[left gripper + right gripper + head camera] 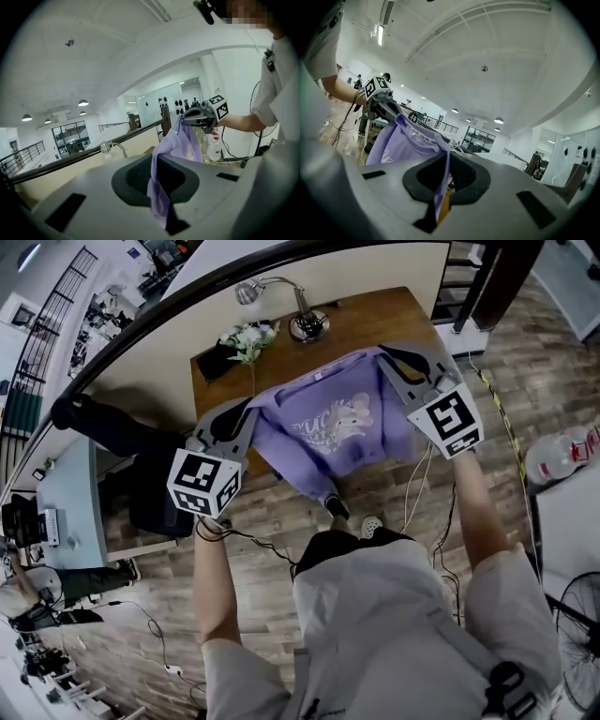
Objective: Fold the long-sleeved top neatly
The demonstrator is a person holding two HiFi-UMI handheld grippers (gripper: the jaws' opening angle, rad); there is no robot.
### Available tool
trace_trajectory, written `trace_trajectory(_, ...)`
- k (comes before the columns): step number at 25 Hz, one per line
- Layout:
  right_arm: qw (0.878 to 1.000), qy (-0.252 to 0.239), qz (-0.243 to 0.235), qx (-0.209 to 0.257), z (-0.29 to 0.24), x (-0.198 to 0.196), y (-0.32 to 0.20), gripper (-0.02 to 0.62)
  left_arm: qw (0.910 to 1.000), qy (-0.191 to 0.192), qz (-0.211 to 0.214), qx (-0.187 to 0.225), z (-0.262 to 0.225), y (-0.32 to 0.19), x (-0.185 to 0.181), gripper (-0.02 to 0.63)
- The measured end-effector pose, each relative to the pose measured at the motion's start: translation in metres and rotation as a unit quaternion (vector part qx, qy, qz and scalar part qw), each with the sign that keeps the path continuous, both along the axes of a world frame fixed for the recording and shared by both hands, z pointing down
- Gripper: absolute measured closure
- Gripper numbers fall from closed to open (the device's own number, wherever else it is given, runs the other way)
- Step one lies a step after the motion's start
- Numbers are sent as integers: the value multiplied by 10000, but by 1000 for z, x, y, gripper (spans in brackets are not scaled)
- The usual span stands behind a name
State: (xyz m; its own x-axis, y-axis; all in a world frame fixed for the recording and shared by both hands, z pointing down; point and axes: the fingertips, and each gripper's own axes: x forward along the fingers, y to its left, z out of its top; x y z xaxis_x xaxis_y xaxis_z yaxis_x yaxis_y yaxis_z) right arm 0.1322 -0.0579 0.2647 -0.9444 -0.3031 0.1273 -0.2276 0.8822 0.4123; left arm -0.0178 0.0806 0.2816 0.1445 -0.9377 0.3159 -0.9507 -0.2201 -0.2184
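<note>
We hold both tools: left gripper [249, 411] has its jaws pressed together on one shoulder of the long-sleeved top [328, 423], lilac cloth pinched thin between the pads; right gripper [384, 353] is clamped the same way on the other shoulder, near the collar band. Top hangs stretched between the two, in the air, printed front toward us, lower part drooping by the table's near edge; can't tell if any of it touches the wood. We judge it light, soft, floppy knit: no stiffness, sags wherever unsupported, sleeves will trail and bunch; not fragile, not slippery in the pads. Shoulders are the good hold for laying it flat; cuffs and hem for the folds after. Beyond: brown wooden table [375, 315], smooth, some bare space for spreading; desk lamp [307, 322] and flower bunch [248, 337] at its far side could get swept. Wood-plank floor [281, 531] with cables [412, 488] below, curved rail [93, 150] and open office past that
</note>
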Motion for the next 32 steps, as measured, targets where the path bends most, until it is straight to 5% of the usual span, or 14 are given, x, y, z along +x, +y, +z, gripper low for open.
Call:
trace_trajectory(19, 9885, 1031, 660, -889, 124, -155, -140, 572, 9946, 379, 294, -921, 121, -156, -175, 571)
trace_trajectory(25, 9799, 1273, 930, -1221, 163, -186, -179, 572, 9894, 886, 98, -1145, 163, -196, -205, 571)
trace_trajectory(32, 9661, 1754, 767, -1732, 238, -219, -226, 572, 9824, 989, -176, -1577, 234, -237, -235, 571)
